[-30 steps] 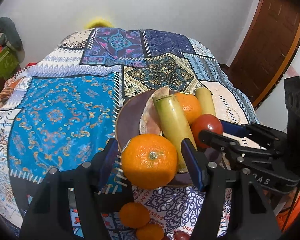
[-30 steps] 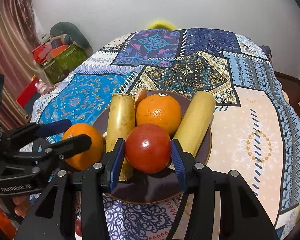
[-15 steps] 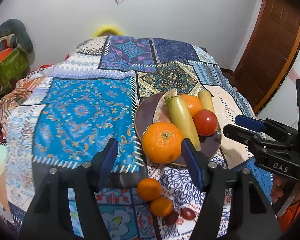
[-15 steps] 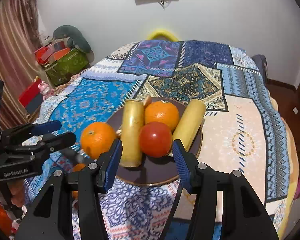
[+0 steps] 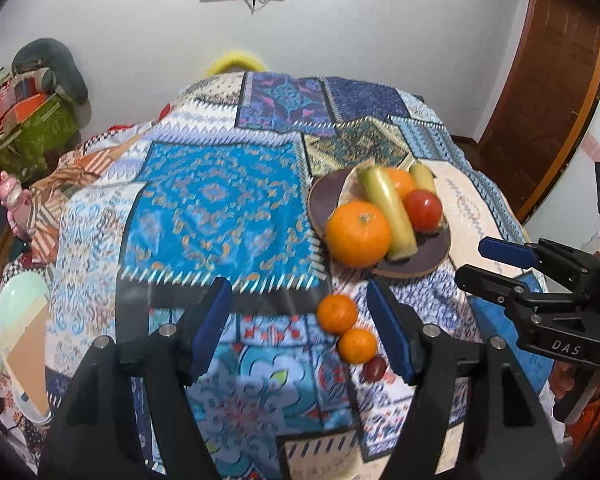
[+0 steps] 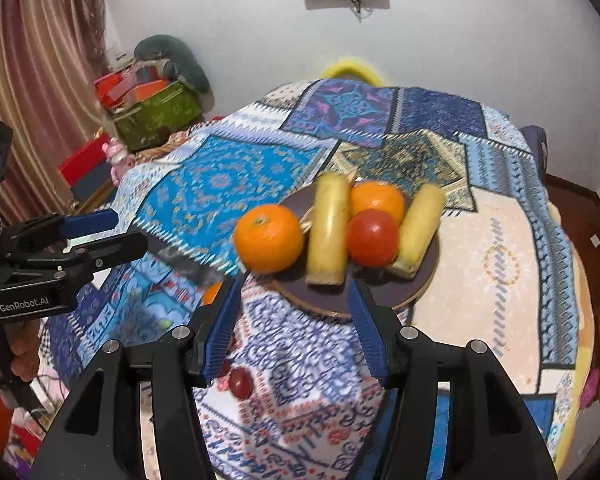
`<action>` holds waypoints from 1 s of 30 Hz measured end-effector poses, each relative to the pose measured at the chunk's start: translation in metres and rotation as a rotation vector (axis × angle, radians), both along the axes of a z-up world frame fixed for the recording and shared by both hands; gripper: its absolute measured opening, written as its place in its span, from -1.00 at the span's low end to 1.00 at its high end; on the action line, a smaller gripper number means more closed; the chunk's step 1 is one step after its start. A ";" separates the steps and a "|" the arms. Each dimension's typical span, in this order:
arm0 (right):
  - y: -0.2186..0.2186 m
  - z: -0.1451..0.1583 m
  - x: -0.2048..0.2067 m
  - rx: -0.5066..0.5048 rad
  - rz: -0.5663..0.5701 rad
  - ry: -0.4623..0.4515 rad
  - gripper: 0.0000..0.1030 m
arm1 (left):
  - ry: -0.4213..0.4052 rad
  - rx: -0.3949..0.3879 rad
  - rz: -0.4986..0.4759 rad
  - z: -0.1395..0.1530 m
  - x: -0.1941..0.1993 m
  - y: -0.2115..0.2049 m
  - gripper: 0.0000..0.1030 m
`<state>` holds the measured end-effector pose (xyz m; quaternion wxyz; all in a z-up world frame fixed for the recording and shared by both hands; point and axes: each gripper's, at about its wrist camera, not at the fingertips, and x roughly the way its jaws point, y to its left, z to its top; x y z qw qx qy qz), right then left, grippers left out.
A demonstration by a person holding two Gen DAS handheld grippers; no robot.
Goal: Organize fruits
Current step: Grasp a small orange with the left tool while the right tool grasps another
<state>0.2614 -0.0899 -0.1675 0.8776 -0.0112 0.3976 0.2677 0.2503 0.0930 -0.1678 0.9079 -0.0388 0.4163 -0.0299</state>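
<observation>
A dark round plate (image 5: 424, 256) (image 6: 384, 300) on the patterned tablecloth holds a large orange (image 5: 358, 234) (image 6: 269, 238) at its near-left rim, two yellow-green stalks (image 5: 388, 210) (image 6: 328, 232), a second orange (image 6: 377, 200) and a red tomato (image 5: 423, 210) (image 6: 373, 237). Two small oranges (image 5: 337, 314) (image 5: 357, 345) and a dark red grape (image 5: 375, 368) (image 6: 240, 383) lie on the cloth in front of the plate. My left gripper (image 5: 300, 328) is open and empty, raised short of the plate. My right gripper (image 6: 294, 328) is open and empty, also short of the plate.
The table (image 5: 220, 200) falls away at its edges on all sides. A pale green plate (image 5: 18, 308) sits at the far left. Boxes and a green bag (image 6: 156, 112) stand on the floor at left. A brown door (image 5: 552, 92) is at right.
Both grippers let go of their fruit, the left the large orange and the right the tomato, and pulled back and up from the plate. Both fruits now rest on the plate.
</observation>
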 end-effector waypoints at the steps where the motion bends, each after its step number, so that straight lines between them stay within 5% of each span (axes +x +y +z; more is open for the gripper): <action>1: 0.003 -0.002 -0.002 0.003 0.006 0.009 0.02 | 0.007 -0.001 0.002 -0.003 -0.003 0.002 0.35; 8: 0.030 -0.021 -0.012 -0.004 0.053 0.064 0.02 | 0.050 -0.048 0.024 -0.021 -0.015 0.020 0.34; 24: 0.073 -0.066 -0.004 -0.011 0.145 0.201 0.02 | 0.051 -0.011 0.057 -0.052 -0.022 0.041 0.34; 30: 0.082 -0.075 -0.003 -0.038 0.176 0.210 -0.36 | 0.043 -0.020 0.060 -0.055 -0.021 0.042 0.34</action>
